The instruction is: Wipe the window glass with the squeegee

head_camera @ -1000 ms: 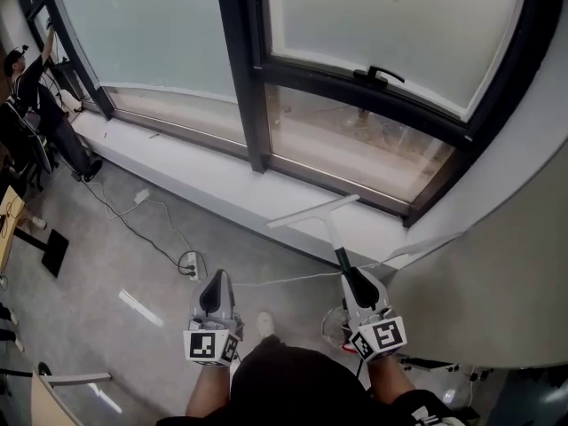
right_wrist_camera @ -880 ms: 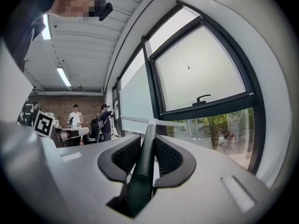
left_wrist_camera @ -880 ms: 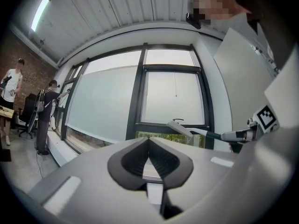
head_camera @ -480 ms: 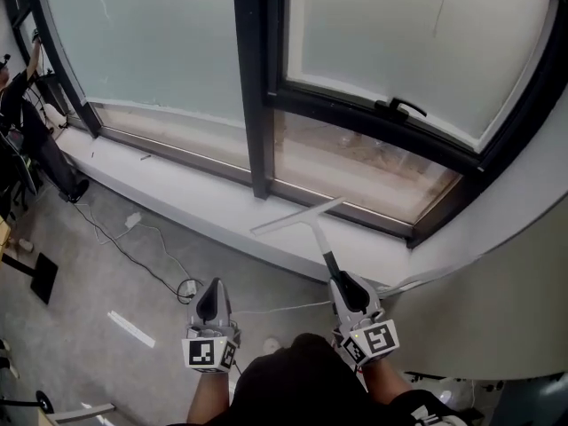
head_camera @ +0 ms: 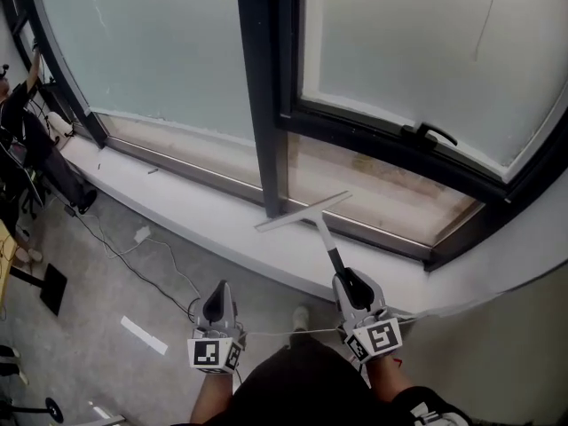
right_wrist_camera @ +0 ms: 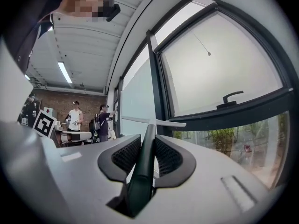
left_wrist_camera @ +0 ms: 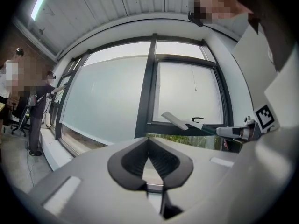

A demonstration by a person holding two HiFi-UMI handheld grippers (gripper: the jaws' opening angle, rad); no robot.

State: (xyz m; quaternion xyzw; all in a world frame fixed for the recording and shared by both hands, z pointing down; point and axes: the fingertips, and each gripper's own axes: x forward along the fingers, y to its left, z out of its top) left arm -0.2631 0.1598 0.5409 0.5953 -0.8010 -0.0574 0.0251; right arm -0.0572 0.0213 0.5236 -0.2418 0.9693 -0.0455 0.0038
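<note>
Holding the squeegee (head_camera: 303, 212) clamped by its handle in my right gripper (right_wrist_camera: 148, 154), blade near the lower window glass (head_camera: 377, 185); left gripper (left_wrist_camera: 149, 158) closed, empty. Pressing unevenly could twist the handle in the jaws

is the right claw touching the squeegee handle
Touching. The right gripper view shows the right claw shut on the squeegee handle, jaws pressed against both its sides.
</note>
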